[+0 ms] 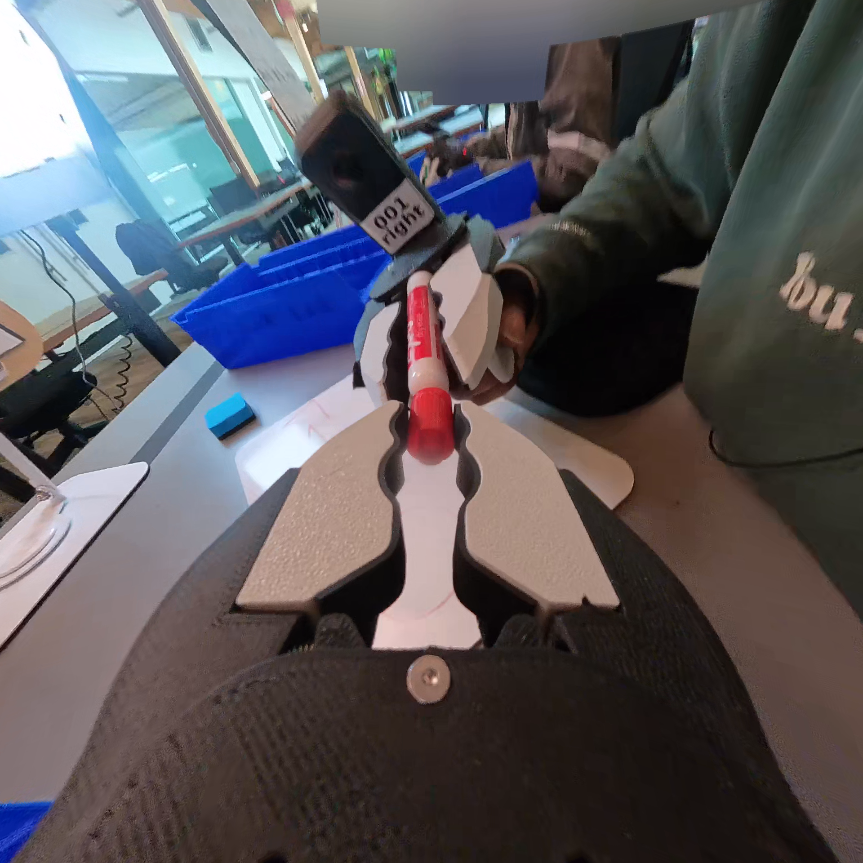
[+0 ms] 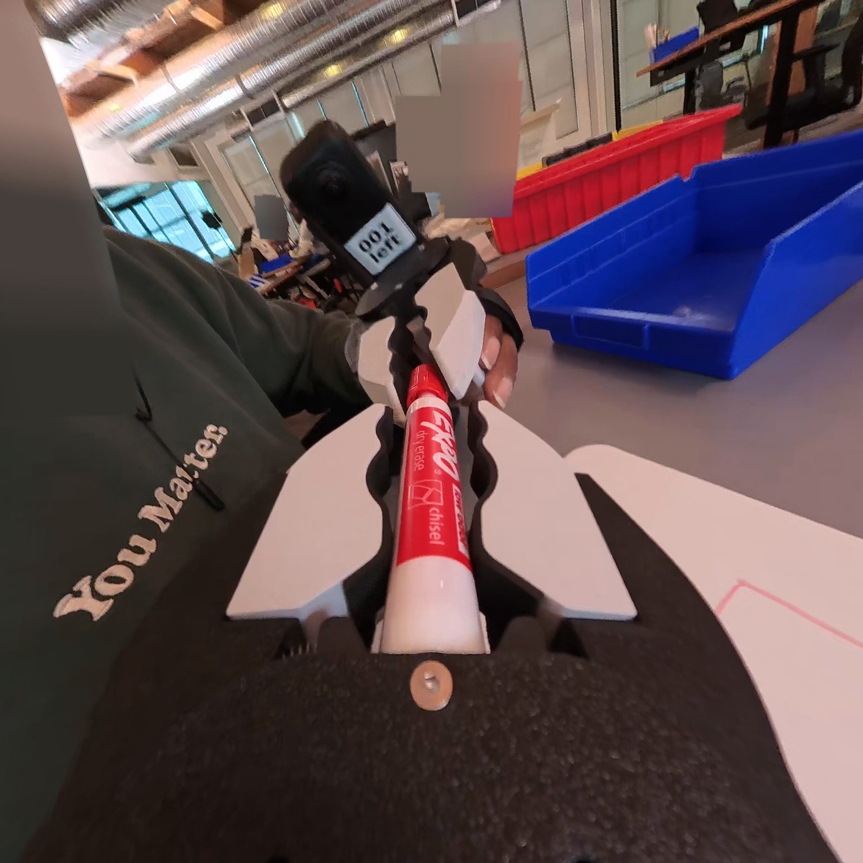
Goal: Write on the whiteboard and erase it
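The marker [image 2: 432,513], white-bodied with a red label and red cap [image 1: 430,432], is held above the whiteboard [image 2: 700,537], which lies flat on the grey table [image 2: 700,406] and bears faint red lines. The right gripper [image 2: 428,420] clamps the barrel lengthwise. Facing it, the left gripper [image 1: 429,415] pinches the cap. A blue eraser [image 1: 230,414] rests just beside the board.
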